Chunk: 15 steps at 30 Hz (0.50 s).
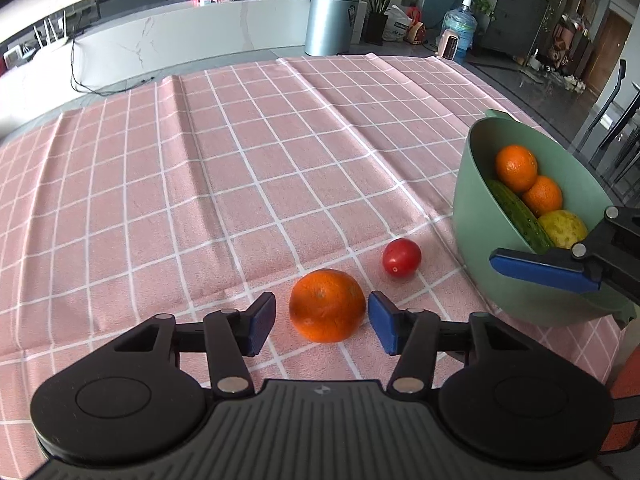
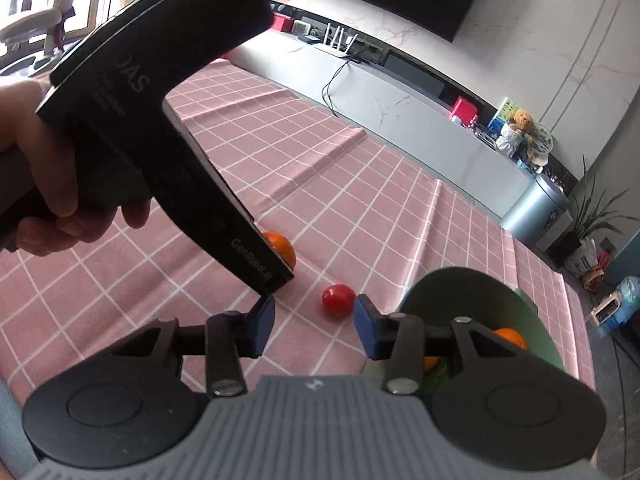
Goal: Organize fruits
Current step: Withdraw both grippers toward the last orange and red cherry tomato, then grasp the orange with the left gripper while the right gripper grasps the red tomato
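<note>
An orange (image 1: 326, 305) lies on the pink checked cloth between the blue pads of my open left gripper (image 1: 322, 322); the pads stand just off its sides. A small red tomato (image 1: 401, 257) lies just beyond it on the right. A green bowl (image 1: 476, 216) at the right holds two oranges (image 1: 516, 168), a cucumber (image 1: 518, 216) and a yellow fruit (image 1: 564, 229). My right gripper (image 2: 315, 326) is open and empty above the cloth, near the tomato (image 2: 339, 300) and beside the bowl (image 2: 460, 292). One of its fingers (image 1: 544, 271) shows at the bowl's near rim. The left gripper's body hides most of the loose orange (image 2: 282, 249).
The pink checked cloth (image 1: 224, 184) covers the table and has folds running across it. Its right edge drops off just past the bowl. A white counter, a metal bin (image 1: 332, 20), a plant and a water bottle stand beyond the far edge.
</note>
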Each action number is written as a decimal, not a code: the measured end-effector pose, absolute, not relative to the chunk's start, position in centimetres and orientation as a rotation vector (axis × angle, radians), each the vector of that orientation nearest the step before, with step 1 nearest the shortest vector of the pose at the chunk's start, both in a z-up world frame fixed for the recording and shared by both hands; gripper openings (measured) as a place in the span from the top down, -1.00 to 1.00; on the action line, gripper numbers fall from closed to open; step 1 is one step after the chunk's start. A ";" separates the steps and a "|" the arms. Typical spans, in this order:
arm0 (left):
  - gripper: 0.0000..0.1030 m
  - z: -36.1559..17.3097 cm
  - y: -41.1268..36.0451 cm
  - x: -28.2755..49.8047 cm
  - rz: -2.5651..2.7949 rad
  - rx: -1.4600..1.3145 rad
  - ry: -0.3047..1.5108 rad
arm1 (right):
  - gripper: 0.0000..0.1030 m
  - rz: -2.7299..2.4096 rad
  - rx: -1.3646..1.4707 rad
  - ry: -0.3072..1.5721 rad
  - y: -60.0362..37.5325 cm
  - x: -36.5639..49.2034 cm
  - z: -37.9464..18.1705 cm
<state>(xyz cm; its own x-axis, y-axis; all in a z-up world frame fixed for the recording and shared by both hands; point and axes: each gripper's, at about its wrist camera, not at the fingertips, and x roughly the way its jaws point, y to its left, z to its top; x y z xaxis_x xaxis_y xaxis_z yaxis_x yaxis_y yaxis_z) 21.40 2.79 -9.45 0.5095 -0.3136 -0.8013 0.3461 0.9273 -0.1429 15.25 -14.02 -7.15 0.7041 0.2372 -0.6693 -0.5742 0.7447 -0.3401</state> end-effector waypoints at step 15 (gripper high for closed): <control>0.07 -8.2 6.1 20.1 -0.329 0.003 0.935 | 0.39 0.436 -0.970 0.670 -10.0 18.0 -10.8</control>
